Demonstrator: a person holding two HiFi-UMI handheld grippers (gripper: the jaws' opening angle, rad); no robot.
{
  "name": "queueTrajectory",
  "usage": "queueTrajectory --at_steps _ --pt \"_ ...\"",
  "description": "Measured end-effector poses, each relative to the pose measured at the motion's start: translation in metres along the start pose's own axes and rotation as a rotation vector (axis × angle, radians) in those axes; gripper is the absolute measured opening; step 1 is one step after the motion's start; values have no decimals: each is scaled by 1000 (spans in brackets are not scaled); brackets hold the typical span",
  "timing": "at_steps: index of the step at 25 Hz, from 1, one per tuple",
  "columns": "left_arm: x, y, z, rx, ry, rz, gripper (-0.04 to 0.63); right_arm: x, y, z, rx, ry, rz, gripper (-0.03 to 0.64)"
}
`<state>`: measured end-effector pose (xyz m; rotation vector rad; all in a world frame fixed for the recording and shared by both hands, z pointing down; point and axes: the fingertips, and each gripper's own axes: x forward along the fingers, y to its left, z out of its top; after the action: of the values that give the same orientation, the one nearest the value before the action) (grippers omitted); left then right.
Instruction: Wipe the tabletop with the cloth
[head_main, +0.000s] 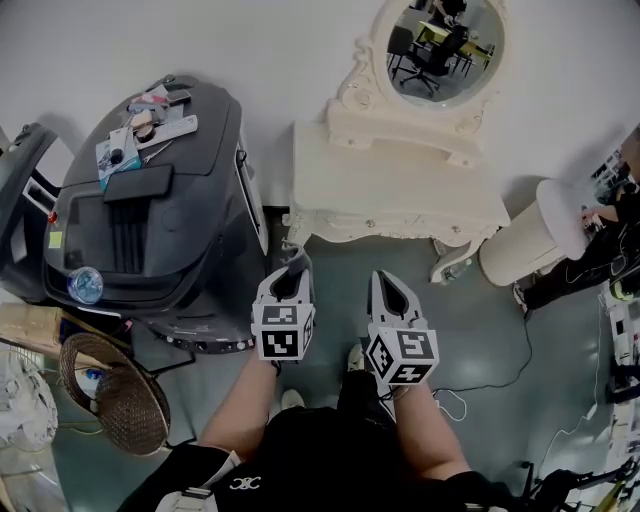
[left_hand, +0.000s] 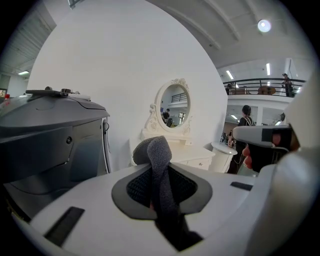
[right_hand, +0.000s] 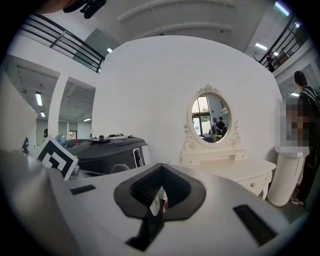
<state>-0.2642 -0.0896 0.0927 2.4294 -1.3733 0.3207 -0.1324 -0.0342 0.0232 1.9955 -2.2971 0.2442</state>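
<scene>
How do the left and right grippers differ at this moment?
The left gripper is shut on a grey cloth that sticks out past its jaws; the right gripper is shut on nothing. The left gripper sits nearer the dark machine, the right gripper farther away. Both are short of the white table, not touching it.

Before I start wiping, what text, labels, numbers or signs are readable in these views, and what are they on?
No readable words or numbers in any view.
Left tool and right tool: square marker patterns on their cubes, no letters.
Yellow sticker on the gray machine: too small to read.
Papers on top of that machine: print too small.
White emblem on the black shirt: blurred.
</scene>
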Motion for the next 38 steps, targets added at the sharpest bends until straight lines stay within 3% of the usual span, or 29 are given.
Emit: queueTrajectory --at_steps 7,15,19,22,28,34,38 --pt "59 4 -6 106 28 20 63 37 -23 -26 49 3 35 8" --pt "148 35 -49 149 102 97 63 113 -57 -86 39 15 97 8" --pt "201 50 -69 198 62 128 63 158 -74 -131 25 13 133 8" --pt "243 60 -89 276 34 145 63 188 -88 -174 19 5 152 8" --pt "312 89 -122 436 -79 187 63 245 -111 -275 110 -34 264 8" --pt "344 107 -115 679 -220 308 63 267 -130 -347 131 -79 289 8" --pt "353 115 -110 740 -253 323 64 263 -140 -376 134 -80 268 8"
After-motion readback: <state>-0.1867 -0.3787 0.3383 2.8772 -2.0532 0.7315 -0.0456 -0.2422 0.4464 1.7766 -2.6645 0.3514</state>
